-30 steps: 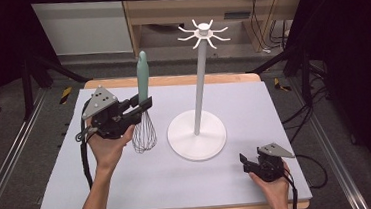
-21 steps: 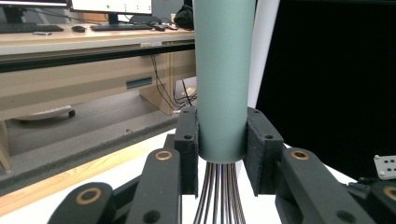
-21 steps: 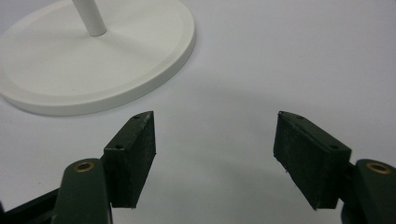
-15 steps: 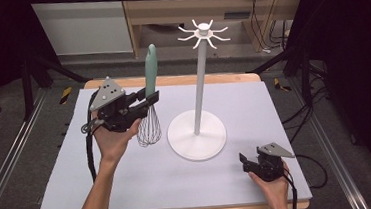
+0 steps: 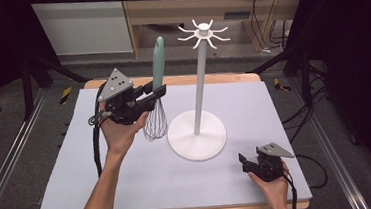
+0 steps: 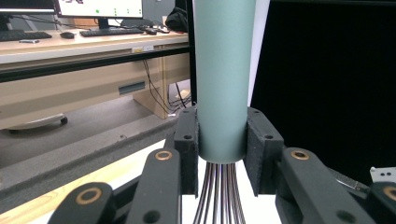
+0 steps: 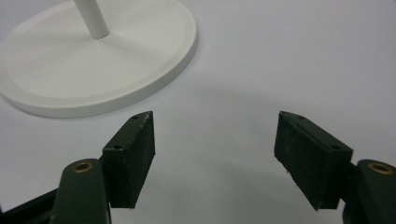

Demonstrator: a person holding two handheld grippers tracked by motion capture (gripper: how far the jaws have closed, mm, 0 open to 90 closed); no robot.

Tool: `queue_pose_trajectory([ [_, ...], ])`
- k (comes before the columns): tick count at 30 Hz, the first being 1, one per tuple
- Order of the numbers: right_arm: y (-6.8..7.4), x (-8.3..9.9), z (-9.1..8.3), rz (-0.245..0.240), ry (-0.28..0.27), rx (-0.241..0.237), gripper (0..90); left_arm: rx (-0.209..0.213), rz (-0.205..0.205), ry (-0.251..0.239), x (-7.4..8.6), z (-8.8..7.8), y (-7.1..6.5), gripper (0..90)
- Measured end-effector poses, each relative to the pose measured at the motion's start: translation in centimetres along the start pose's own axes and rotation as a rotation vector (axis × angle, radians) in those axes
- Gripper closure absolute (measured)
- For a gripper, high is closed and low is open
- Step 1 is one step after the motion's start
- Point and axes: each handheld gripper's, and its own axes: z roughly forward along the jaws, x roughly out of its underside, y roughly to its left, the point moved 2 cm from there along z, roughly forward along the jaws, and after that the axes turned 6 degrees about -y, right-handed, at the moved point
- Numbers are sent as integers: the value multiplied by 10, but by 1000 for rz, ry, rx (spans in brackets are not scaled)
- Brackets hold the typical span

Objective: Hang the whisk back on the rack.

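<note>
No writing can be read. The whisk [image 6: 223, 79] is clamped upright between the left gripper [image 6: 223, 151] jaws; the right gripper [image 7: 215, 154] jaws, just opening, are held wide with nothing between.

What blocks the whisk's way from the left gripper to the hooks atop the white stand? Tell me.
Nothing visible does. The left gripper holds the whisk upright beside the white stand, and open air lies between its handle and the hooks. The right gripper sits low, aside.

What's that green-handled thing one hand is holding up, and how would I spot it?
Start at the tall white stand with hooks on the lavender table mat. Just left of it, the left claw grips an upright wire whisk by its pale green handle. Nothing else there has a wire cage.
</note>
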Motion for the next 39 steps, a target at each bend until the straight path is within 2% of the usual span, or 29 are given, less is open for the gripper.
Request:
queue_pose_trajectory([
  [21,-2,0,0,2,-1,5,294,17,29,22,-8,20,-7,686],
  [26,-3,0,0,4,2,3,294,14,32,35,-8,28,-8,686],
  [39,-3,1,0,3,6,3,294,5,46,57,-8,34,-7,686],
])
